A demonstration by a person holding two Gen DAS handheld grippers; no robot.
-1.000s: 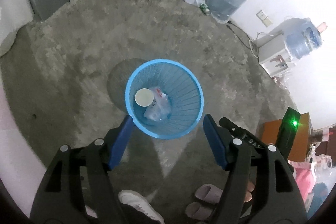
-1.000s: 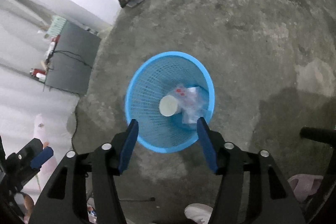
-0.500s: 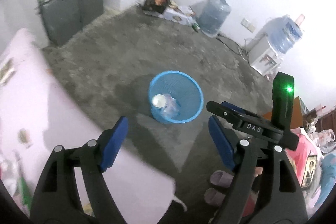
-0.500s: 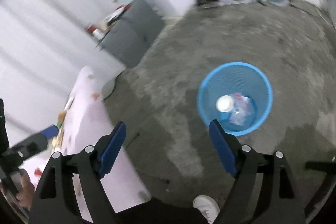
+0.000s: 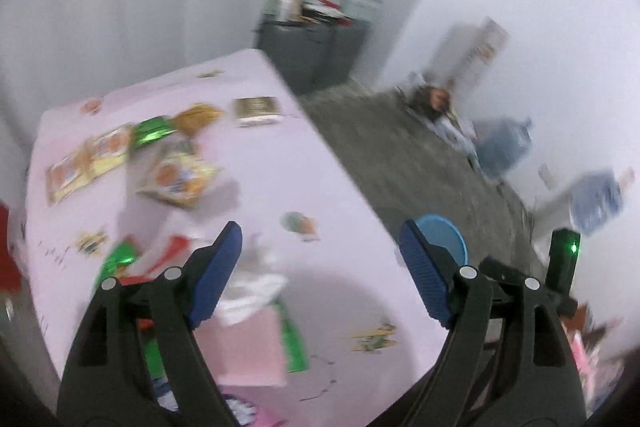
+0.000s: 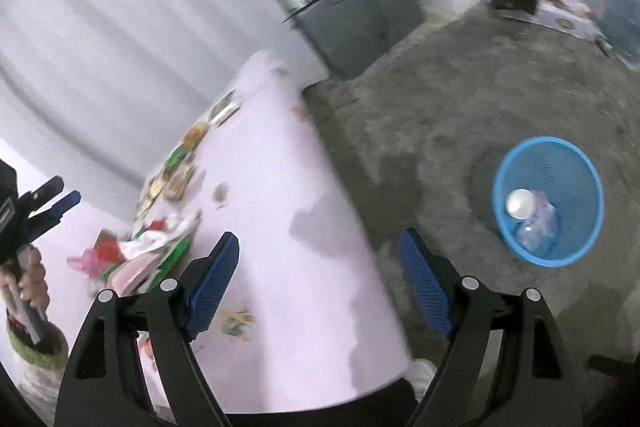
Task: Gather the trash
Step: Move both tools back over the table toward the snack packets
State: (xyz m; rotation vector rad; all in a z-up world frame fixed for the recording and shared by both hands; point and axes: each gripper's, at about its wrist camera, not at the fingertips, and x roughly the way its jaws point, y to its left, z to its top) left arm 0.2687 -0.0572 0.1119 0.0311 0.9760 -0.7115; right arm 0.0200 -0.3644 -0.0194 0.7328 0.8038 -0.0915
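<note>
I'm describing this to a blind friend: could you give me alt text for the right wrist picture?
An open, empty right gripper hangs over the edge of a pink table strewn with wrappers. To the right, on the grey floor, stands a blue bin holding a plastic bottle. At far left a hand holds the left gripper.

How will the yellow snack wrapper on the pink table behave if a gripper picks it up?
The yellow snack wrapper looks like thin, crinkled foil, so it is probably very light and floppy. Its glossy surface may slip. It lies flat on the pink table, so catching an edge may be hard.
</note>
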